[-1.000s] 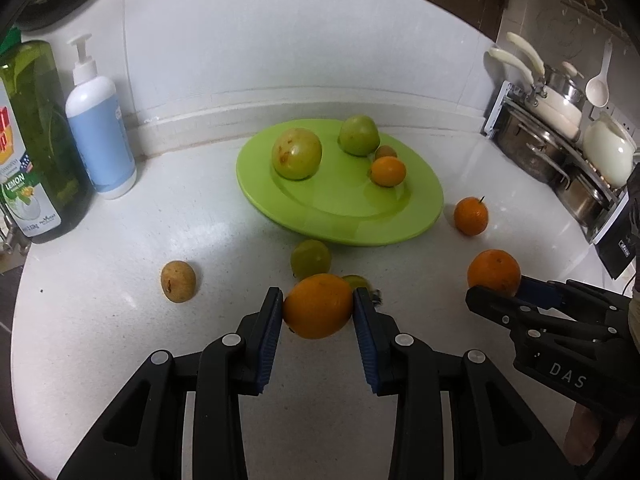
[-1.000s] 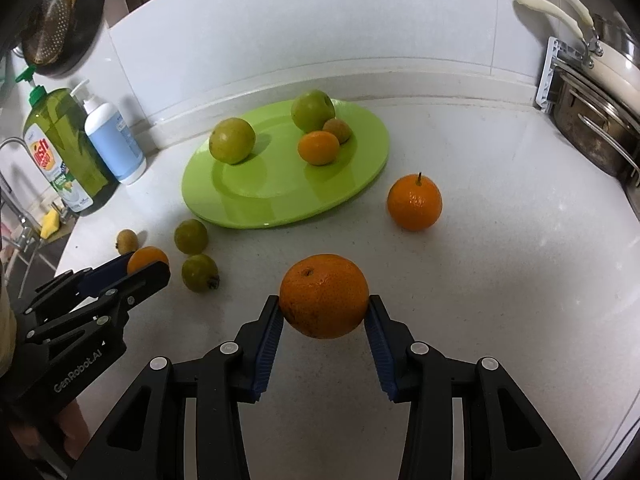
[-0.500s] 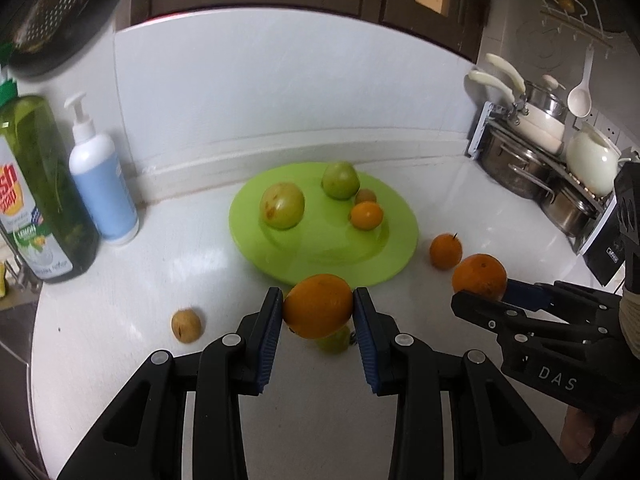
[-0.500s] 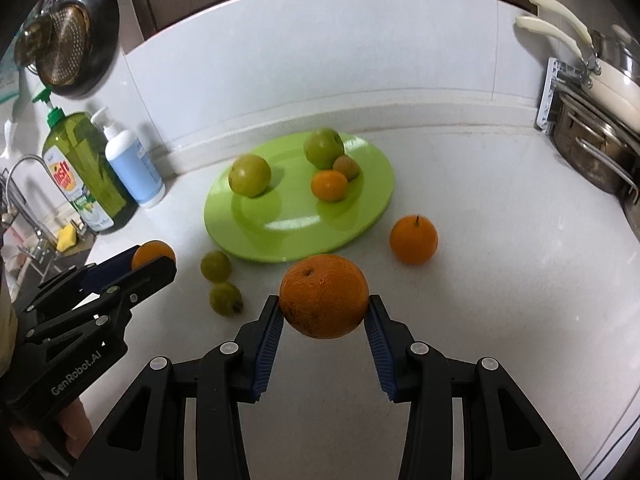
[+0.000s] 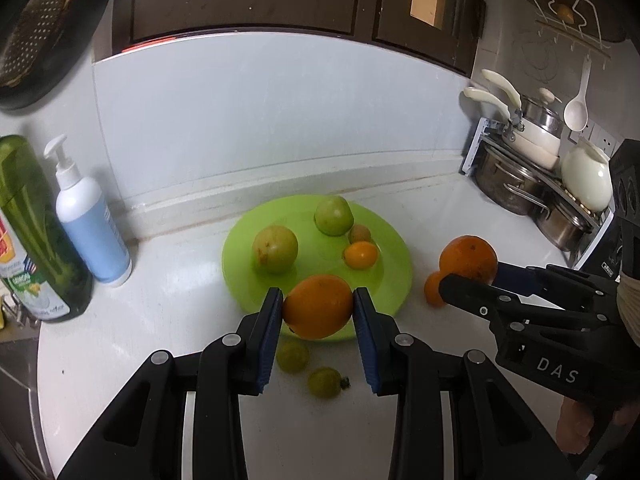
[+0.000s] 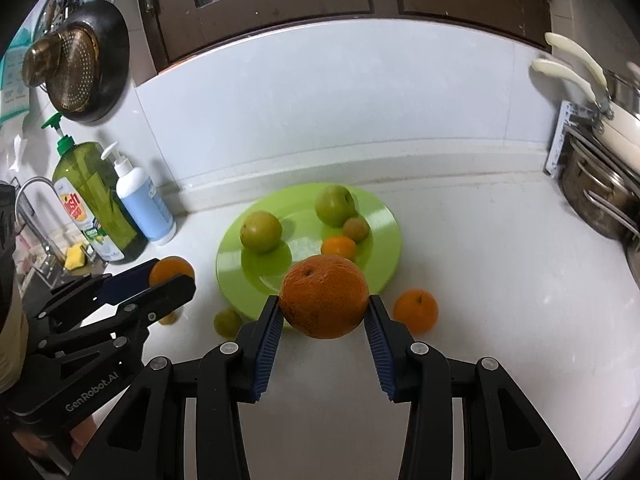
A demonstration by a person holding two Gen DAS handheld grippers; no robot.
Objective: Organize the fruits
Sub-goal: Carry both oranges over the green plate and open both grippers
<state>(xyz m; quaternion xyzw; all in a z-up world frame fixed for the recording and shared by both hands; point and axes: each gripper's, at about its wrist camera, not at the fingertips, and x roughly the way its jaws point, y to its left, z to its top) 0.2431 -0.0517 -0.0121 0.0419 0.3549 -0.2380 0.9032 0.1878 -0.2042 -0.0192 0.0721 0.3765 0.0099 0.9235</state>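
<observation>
My left gripper (image 5: 318,307) is shut on a smooth orange (image 5: 318,306), held above the counter in front of the green plate (image 5: 394,272). My right gripper (image 6: 324,309) is shut on a bigger, rough orange (image 6: 324,297), also held up near the plate (image 6: 386,236). The plate holds two green fruits (image 5: 275,249) (image 5: 333,215), a small orange fruit (image 5: 360,254) and a small brown one (image 5: 359,233). A small orange (image 6: 415,310) lies on the counter right of the plate. Two small green fruits (image 5: 293,356) (image 5: 325,382) lie in front of it.
A green dish-soap bottle (image 5: 30,236) and a white-blue pump bottle (image 5: 90,216) stand at the left by the wall. Steel pots on a rack (image 5: 520,184) stand at the right. A sink tap (image 6: 32,196) and a yellow sponge (image 6: 75,257) are at far left.
Both grippers have risen and tilted up with their oranges, so the plate and loose fruits look smaller and farther below. The wall cabinets have come into view.
</observation>
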